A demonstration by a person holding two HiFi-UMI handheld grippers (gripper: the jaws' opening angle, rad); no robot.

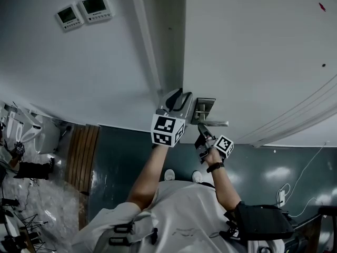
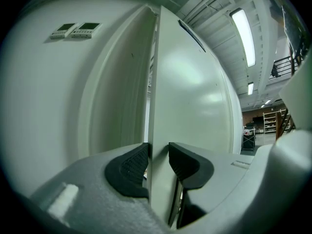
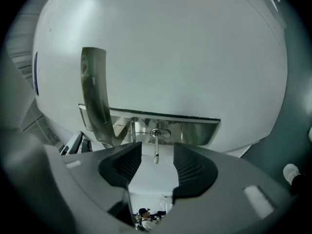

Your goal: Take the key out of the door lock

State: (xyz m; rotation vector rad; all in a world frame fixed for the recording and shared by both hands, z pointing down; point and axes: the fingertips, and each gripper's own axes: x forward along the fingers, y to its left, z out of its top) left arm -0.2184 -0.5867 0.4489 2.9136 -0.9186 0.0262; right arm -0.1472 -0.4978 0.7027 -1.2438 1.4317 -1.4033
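A small metal key (image 3: 156,147) sticks out of the steel lock plate (image 3: 195,128) on the white door (image 1: 253,51), beside the curved lever handle (image 3: 95,96). My right gripper (image 3: 157,167) is open, with the key's free end between its two pads and a gap on each side. In the head view the right gripper (image 1: 202,136) hangs just under the lock plate (image 1: 204,109). My left gripper (image 2: 158,162) is shut on the door's edge (image 2: 158,130), a pad on each face. It sits (image 1: 176,101) level with the lock.
Two wall control panels (image 1: 84,9) hang left of the door frame (image 1: 150,51). Below are the person's shoes (image 1: 168,174), a wooden strip (image 1: 84,157) on the floor and cables (image 1: 284,194) at the right. Past the door's edge a lit hall with shelves (image 2: 270,123) shows.
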